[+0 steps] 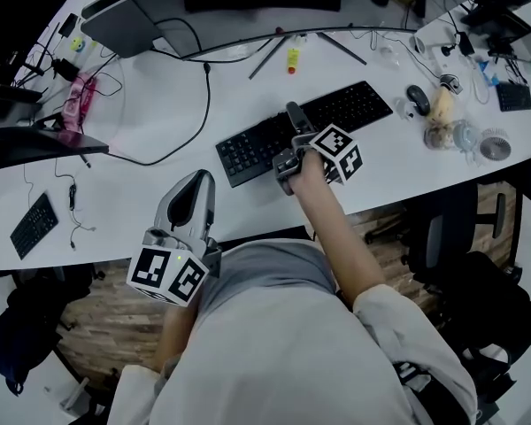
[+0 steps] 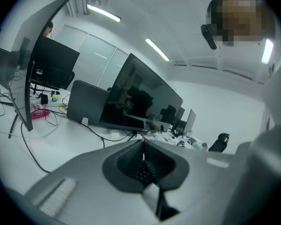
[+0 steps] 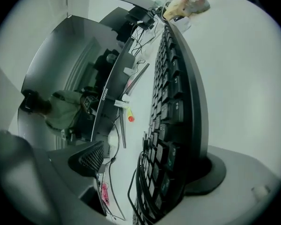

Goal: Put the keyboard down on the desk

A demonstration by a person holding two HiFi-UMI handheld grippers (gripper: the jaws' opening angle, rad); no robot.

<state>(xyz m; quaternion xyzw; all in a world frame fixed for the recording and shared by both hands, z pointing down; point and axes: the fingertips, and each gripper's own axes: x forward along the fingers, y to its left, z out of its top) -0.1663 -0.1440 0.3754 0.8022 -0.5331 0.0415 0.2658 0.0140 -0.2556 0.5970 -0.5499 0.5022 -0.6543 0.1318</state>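
Note:
The black keyboard (image 1: pixel 305 131) lies flat on the white desk (image 1: pixel 159 193), in front of the curved monitor. My right gripper (image 1: pixel 288 140) is at its near edge, open, with that edge between the jaws. In the right gripper view the keyboard (image 3: pixel 178 102) runs away from the camera. One pad (image 3: pixel 210 172) lies against its underside and the other pad (image 3: pixel 91 158) stands well clear of the keys. My left gripper (image 1: pixel 197 181) hangs over the desk's front edge by the person's body. Its jaws meet in the left gripper view (image 2: pixel 143 156) with nothing between them.
A curved monitor (image 1: pixel 248 25) stands behind the keyboard, with a black cable (image 1: pixel 203 104) looping left of it. A mouse (image 1: pixel 418 98) and small clutter lie at the right. A second small keyboard (image 1: pixel 33 224) lies at the far left. An office chair (image 1: pixel 460 228) stands right of the person.

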